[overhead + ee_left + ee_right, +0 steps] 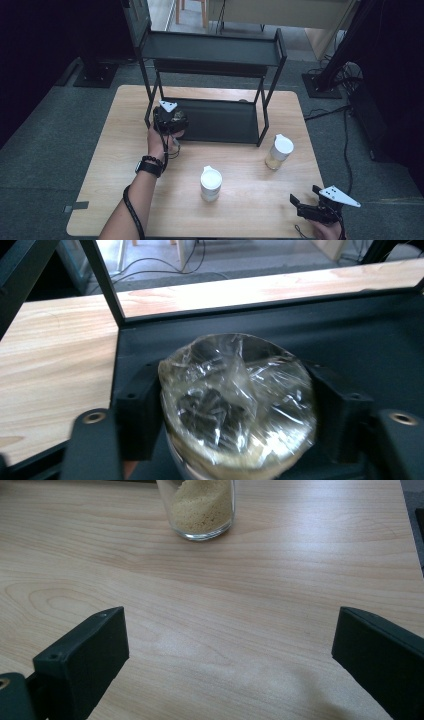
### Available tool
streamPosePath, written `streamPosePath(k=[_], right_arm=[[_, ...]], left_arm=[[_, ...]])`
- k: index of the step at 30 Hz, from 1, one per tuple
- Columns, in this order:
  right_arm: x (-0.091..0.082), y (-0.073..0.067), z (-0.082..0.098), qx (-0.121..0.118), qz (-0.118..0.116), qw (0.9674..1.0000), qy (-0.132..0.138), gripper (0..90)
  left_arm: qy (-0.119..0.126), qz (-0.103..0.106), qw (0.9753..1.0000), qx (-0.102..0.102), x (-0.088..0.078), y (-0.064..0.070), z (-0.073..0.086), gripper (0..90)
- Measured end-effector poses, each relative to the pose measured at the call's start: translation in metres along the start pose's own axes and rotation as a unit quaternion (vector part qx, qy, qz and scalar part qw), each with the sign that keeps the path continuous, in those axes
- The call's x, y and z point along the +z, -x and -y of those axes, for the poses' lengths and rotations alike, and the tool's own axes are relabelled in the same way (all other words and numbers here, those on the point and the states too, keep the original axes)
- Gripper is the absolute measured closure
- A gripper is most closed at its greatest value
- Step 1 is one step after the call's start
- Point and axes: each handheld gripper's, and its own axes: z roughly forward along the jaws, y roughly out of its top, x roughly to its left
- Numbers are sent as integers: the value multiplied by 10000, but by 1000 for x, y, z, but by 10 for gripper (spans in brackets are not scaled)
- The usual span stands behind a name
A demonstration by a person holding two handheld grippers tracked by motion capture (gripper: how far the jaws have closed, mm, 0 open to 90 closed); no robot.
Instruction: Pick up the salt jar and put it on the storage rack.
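Observation:
A glass jar (pixel 235 390) with crinkled clear film over its top stands on the lower shelf (pixel 380 340) of a black rack, at its left end. My left gripper (pixel 235 412) has a black jaw against each side of it, and the pads look pressed to the glass. In the high view the left gripper (pixel 170 122) sits at the rack's front left leg, a hand behind it. My right gripper (pixel 305 196) rests open near the table's front right corner. Its jaws (pixel 230 645) stand wide over bare wood.
A white-lidded jar (pixel 211 182) stands mid-table. A second one with pale grain (pixel 279 152) (pixel 202 505) stands right of the rack (pixel 220 122). The rack's upper shelf (pixel 210 50) overhangs the lower one. Its slim legs frame the opening.

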Motion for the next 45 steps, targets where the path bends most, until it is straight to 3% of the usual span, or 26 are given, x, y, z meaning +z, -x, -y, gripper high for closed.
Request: streamPosePath(k=[4,11,13,14,21,26,33,40,45], right_arm=[[0,0,0,-1,9,10000,-4,15],[0,-1,0,-34,26,10000,-12,15],[0,-1,0,-35,31,10000,-18,15],[0,-1,0,-38,32,10000,-24,15],[1,-1,0,-53,39,10000,-28,15],[1,-2,0,-68,49,10000,-31,15],[1,-2,0,-72,47,10000,-44,15],[2,-2,0,-79,67,9999,-67,15],[2,-2,0,-80,85,9999,-85,15]], left_arm=[[-9,131,9999,61,-5,1,5,218],[24,153,9998,113,-13,2,16,204],[51,256,9996,133,-15,2,19,88],[91,338,9993,134,-18,4,22,88],[168,367,9992,-1,-23,4,34,87],[316,238,9991,-170,-27,-5,48,88],[270,286,9992,-114,-34,-10,66,88],[255,256,9991,-213,-42,-17,87,88],[196,377,9988,-246,-49,-21,96,88]])
